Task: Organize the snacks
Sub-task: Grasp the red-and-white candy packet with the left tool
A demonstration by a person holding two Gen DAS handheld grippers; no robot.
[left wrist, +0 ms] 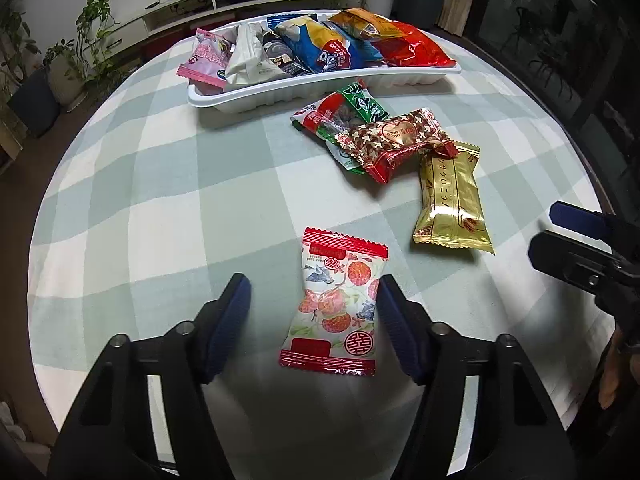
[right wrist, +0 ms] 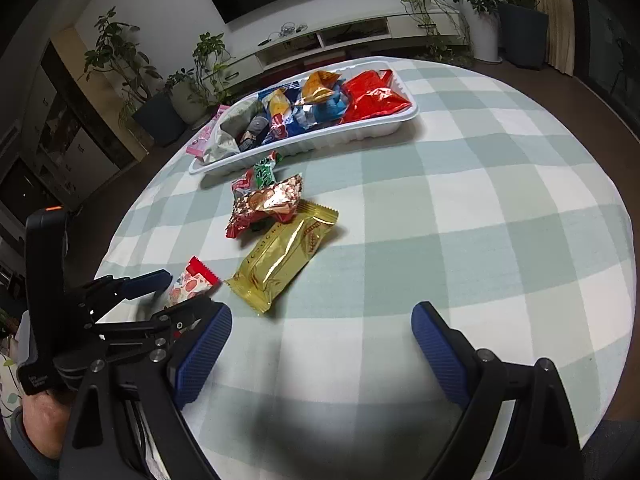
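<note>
White tray (left wrist: 224,101), the reference item, sat at the far side of the green-and-white checked tablecloth (left wrist: 160,200) and held a row of packets: pink packet (left wrist: 206,60) hanging over its left end, then white packet (left wrist: 250,56), dark packet (left wrist: 280,56), blue packet (left wrist: 320,46), orange packet (left wrist: 360,20) and red packet (left wrist: 408,48) at its right end. Just in front of the tray lay a green-and-red packet (left wrist: 340,120), partly under a star-printed red packet (left wrist: 394,142). Nearer than these, a gold packet (left wrist: 450,204), its far end touching the star-printed one. Farthest from the tray, apart from the others, a strawberry-printed packet (left wrist: 334,304) lay flat on the cloth. Left gripper (left wrist: 314,320) stood wide open with this packet between its blue pads (left wrist: 230,320), the right pad at the packet's edge; contact could not be told. Right gripper (right wrist: 322,356) stood wide open over bare cloth, holding nothing, well nearer than the tray.
</note>
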